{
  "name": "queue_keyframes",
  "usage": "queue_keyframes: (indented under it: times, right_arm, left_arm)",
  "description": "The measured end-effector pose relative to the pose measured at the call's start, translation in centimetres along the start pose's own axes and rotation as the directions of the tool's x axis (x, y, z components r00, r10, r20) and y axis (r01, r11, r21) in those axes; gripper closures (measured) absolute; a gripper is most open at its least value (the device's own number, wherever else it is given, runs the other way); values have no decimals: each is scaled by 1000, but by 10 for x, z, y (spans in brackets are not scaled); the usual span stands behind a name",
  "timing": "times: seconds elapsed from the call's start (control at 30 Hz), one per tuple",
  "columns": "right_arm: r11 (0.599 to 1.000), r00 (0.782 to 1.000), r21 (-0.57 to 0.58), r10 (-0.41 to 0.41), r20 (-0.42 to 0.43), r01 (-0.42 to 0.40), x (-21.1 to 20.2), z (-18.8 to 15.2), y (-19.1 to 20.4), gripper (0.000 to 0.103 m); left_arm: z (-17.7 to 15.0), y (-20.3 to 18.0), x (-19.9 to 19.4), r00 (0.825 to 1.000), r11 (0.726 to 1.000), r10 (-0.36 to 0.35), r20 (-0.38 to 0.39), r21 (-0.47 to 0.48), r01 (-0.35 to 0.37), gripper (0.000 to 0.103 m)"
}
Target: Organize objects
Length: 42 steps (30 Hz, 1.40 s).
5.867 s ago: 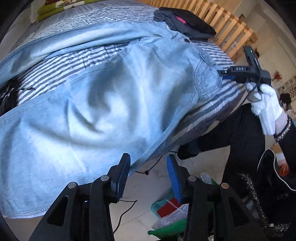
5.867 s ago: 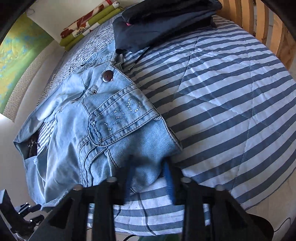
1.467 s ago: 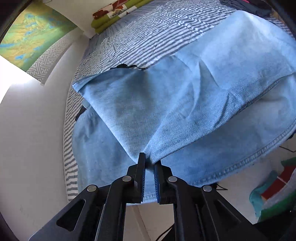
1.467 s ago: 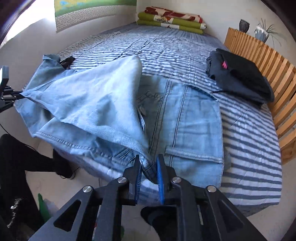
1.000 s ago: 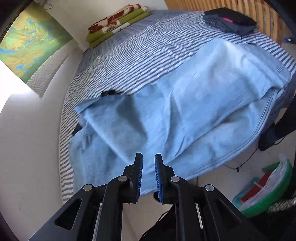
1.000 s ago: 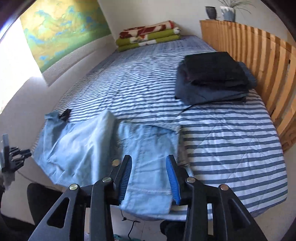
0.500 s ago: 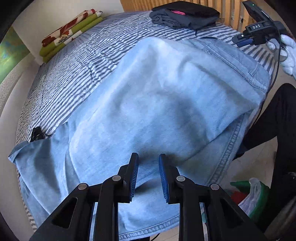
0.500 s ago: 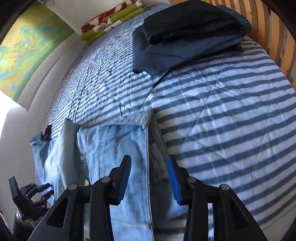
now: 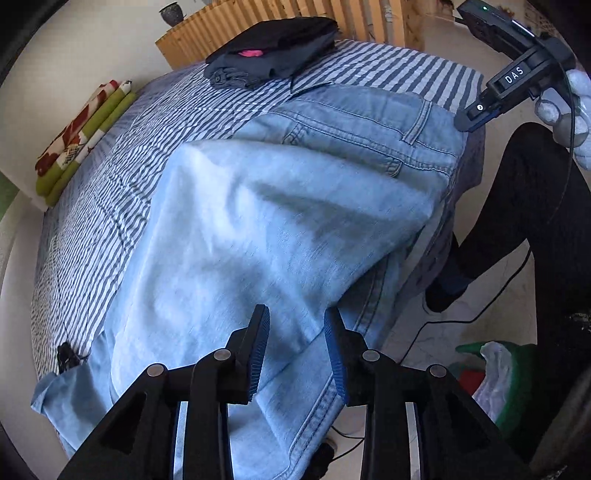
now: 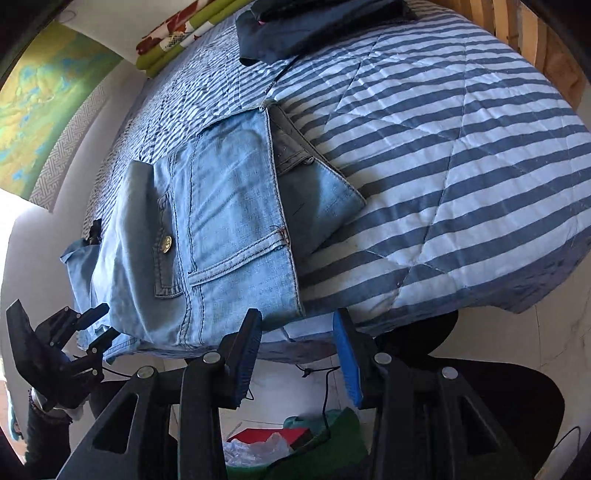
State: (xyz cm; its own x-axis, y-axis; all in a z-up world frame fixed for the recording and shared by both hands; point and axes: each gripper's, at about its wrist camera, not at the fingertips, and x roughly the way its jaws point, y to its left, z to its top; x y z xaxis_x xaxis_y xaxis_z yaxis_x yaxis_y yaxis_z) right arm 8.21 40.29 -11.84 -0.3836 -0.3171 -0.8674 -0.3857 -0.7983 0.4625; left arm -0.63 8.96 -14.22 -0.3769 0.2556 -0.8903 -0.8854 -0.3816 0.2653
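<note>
Lying folded across the near edge of the bed (image 10: pixel 461 122), the light-blue jeans (image 9: pixel 280 221) show soft, faded denim with darker stitched seams, a patch pocket and a round metal button (image 10: pixel 166 244). One leg is doubled over the seat — its paler, smoother inner face turned up — and the hems droop over the mattress side. The quilt beneath is stitched in diamonds and banded in blue and white.

The left gripper (image 9: pixel 297 345) hangs just above the folded leg, its ribbed blue pads parting; denim shows through the gap, but the pads do not press on it. The right gripper (image 10: pixel 299 354) sits at the waistband end, jaws moderately apart with nothing between them, the bed's edge just beyond the tips.

Farther back lies a stack of dark folded clothes (image 9: pixel 273 48), flat and square-cornered, beside a slatted wooden headboard (image 9: pixel 280 18). A rolled green and red blanket (image 9: pixel 81 129) rests against the wall. A crumpled green bag (image 10: pixel 295 443) lies on the pale floor.
</note>
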Motion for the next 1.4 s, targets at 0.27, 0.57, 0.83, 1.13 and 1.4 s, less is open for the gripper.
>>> queue_keyframes:
  times: [0.27, 0.57, 0.83, 1.13, 1.4]
  right_arm:
    - [994, 996, 66, 83, 21, -84, -3, 9, 11, 99]
    - [985, 973, -167, 72, 219, -35, -67, 73, 94, 101]
    - [981, 974, -191, 13, 227, 31, -78, 89, 80, 101]
    - [923, 950, -231, -287, 124, 309, -9, 39, 50, 97]
    - [802, 856, -344, -364, 368, 489, -56, 40, 128, 80]
  left_arm:
    - [5, -1, 20, 1000, 1000, 13, 3, -8, -13, 96]
    - [8, 38, -6, 998, 989, 23, 58, -146, -15, 103]
    - [3, 64, -8, 997, 962, -61, 57, -261, 74, 103]
    - [-61, 122, -38, 998, 884, 16, 59, -468, 14, 101]
    - [-180, 270, -92, 962, 616, 260, -80, -754, -229, 76]
